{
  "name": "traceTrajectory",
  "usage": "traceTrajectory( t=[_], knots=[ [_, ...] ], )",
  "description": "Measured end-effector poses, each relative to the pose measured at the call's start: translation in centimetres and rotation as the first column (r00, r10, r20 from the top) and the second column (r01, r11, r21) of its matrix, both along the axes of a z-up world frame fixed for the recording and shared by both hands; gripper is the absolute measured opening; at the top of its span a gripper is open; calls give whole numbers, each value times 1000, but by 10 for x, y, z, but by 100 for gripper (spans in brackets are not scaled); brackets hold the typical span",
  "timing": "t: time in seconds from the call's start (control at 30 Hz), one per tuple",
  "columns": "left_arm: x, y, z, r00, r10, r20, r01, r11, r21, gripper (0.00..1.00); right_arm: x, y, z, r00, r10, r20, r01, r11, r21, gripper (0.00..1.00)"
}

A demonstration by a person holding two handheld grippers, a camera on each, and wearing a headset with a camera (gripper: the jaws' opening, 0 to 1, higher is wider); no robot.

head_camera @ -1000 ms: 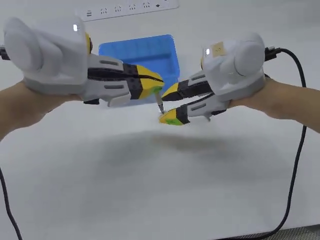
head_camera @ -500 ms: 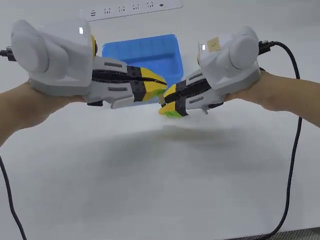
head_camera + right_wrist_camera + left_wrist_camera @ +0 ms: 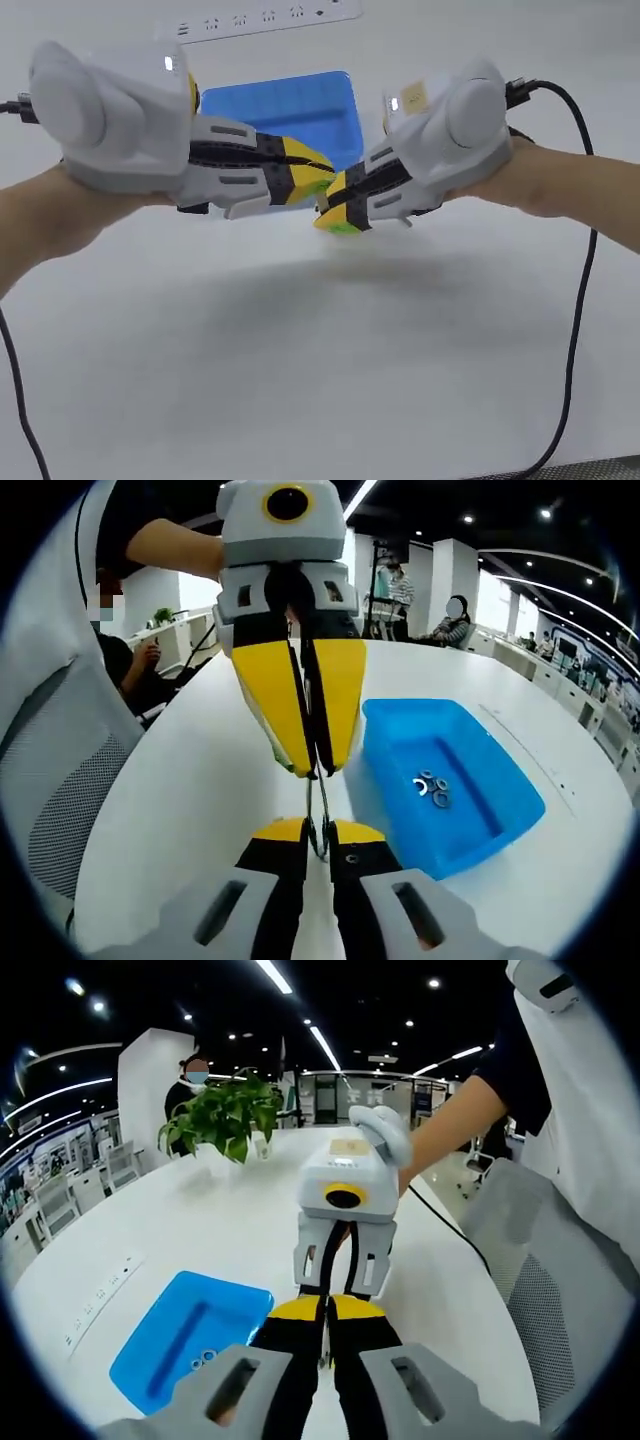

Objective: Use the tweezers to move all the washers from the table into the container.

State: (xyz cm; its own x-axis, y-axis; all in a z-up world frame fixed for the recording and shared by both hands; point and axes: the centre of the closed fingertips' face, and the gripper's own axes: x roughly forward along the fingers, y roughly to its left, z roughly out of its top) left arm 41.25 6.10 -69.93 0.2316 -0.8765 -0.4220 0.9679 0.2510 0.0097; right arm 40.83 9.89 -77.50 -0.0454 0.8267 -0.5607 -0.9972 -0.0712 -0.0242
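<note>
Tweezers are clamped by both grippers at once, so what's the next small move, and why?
Probably open the left gripper a little so the right gripper holds the tweezers alone. Both are shut on them tip to tip above the table, beside the container, and tweezers pinned at two places likely cannot pick anything up.

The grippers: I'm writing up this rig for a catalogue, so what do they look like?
Both the left gripper and the right gripper have bulky rounded white-grey housings, black jaws with yellow ends and green at the tips. A small light glows on each. A black cable trails from the right one, a second cable from the left. The forearms are bare.
</note>
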Motion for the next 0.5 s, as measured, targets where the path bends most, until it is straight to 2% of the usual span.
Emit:
traceTrajectory(
  t=[0.1,0.2,0.27,0.4,0.5],
  knots=[
    [0,1,0,1000,10,-6,-10,1000,-5,6,-1,0,0,1000,-10,-8,10,1000,9,9],
    [-3,2,-1,1000,4,-6,-4,1000,2,16,-1,0,1,1000,-21,-17,21,1000,14,9],
    [-6,1,-1,1000,3,-13,-3,1000,3,17,0,0,1,1000,-24,-15,24,1000,13,9],
    [-6,5,2,999,42,-18,-42,999,-7,23,0,0,4,999,-36,-18,36,999,23,9],
    [-7,9,5,998,65,-5,-65,998,-5,28,-1,0,8,999,-42,-15,42,999,31,9]
  ],
)
